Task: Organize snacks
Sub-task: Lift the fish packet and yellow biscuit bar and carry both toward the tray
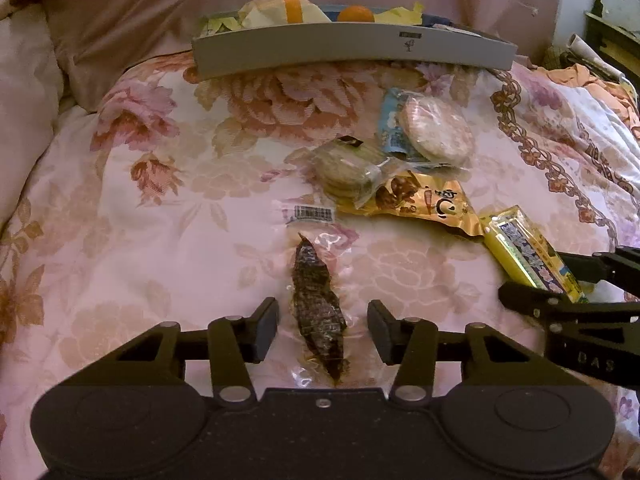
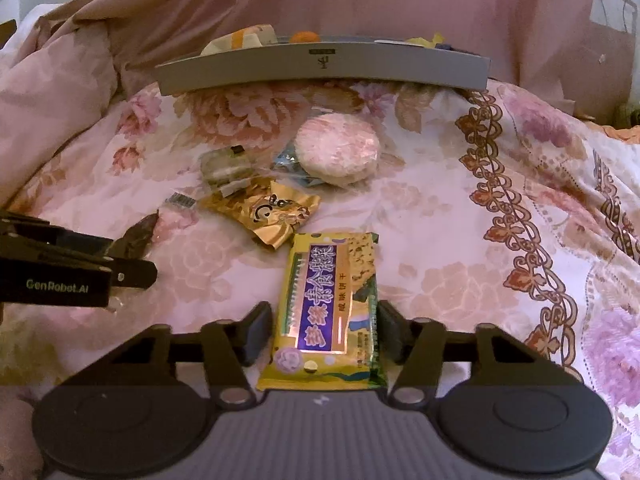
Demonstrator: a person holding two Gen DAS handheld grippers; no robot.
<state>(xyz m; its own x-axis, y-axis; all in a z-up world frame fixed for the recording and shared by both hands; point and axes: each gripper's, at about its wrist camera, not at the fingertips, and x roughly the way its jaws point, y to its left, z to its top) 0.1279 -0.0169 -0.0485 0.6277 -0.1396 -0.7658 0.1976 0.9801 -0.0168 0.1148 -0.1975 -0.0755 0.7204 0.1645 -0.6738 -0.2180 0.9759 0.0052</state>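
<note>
A dark seaweed snack in a clear wrapper (image 1: 316,304) lies on the floral quilt. It sits between the fingers of my left gripper (image 1: 322,330), whose pads stand a little apart from the dark piece on both sides, so it is open. My right gripper (image 2: 324,332) is shut on a yellow cracker packet (image 2: 324,308) with purple lettering, with a pad against each long edge. In the left wrist view that packet (image 1: 524,248) and the right gripper (image 1: 548,280) show at the right edge. The left gripper (image 2: 124,258) and the seaweed tip (image 2: 138,236) appear at the left of the right wrist view.
A grey tray (image 1: 352,44) stands at the back with wrapped snacks and an orange item (image 1: 356,14) in it. Between tray and grippers lie a round rice cracker (image 1: 436,128), a clear pack of biscuits (image 1: 348,168) and a gold packet (image 1: 424,200). Pink bedding rises behind and left.
</note>
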